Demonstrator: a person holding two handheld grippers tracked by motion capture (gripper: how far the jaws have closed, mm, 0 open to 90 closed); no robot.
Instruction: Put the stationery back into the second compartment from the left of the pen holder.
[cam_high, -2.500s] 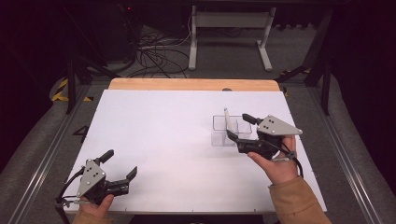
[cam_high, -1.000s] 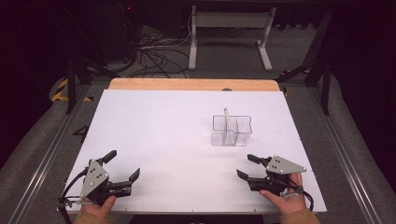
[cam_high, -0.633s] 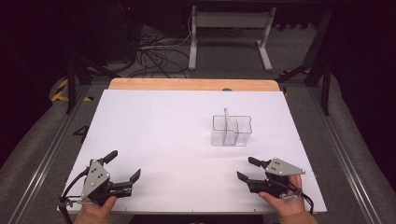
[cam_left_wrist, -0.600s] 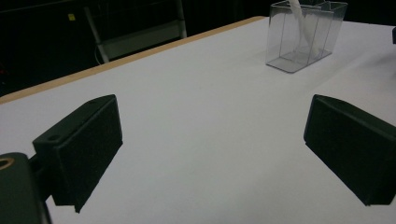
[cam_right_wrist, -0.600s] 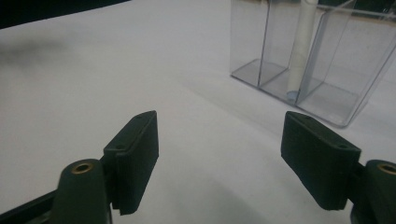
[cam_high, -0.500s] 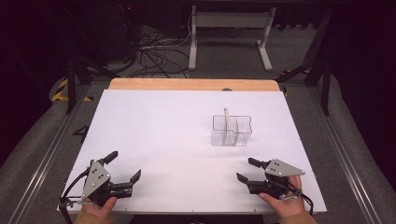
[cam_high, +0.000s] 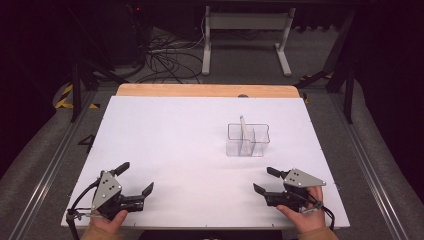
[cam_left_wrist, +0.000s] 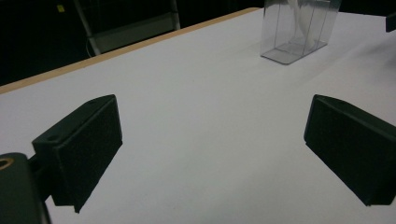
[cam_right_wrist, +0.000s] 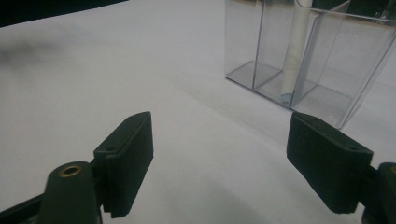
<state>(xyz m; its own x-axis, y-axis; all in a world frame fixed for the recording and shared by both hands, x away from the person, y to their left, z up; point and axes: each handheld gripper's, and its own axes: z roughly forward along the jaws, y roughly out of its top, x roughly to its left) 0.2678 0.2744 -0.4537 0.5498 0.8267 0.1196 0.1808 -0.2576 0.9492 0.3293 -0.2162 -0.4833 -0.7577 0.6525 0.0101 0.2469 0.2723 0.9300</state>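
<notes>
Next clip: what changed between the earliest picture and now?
The right tool pulled back from the clear organizer to the table's near edge; its jaws have just been opening and hold nothing. The white stick stands in the organizer as before. The left tool stayed put, open.

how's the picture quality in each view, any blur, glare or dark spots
High view: sharp enough, the white table evenly lit, the floor behind dark. Left gripper view: dim and soft, with the clear organizer at the top edge slightly hazy. Right gripper view: the organizer's walls catch faint reflections, a white stick inside reads clearly, and the far left corner smears into a grey blur.
</notes>
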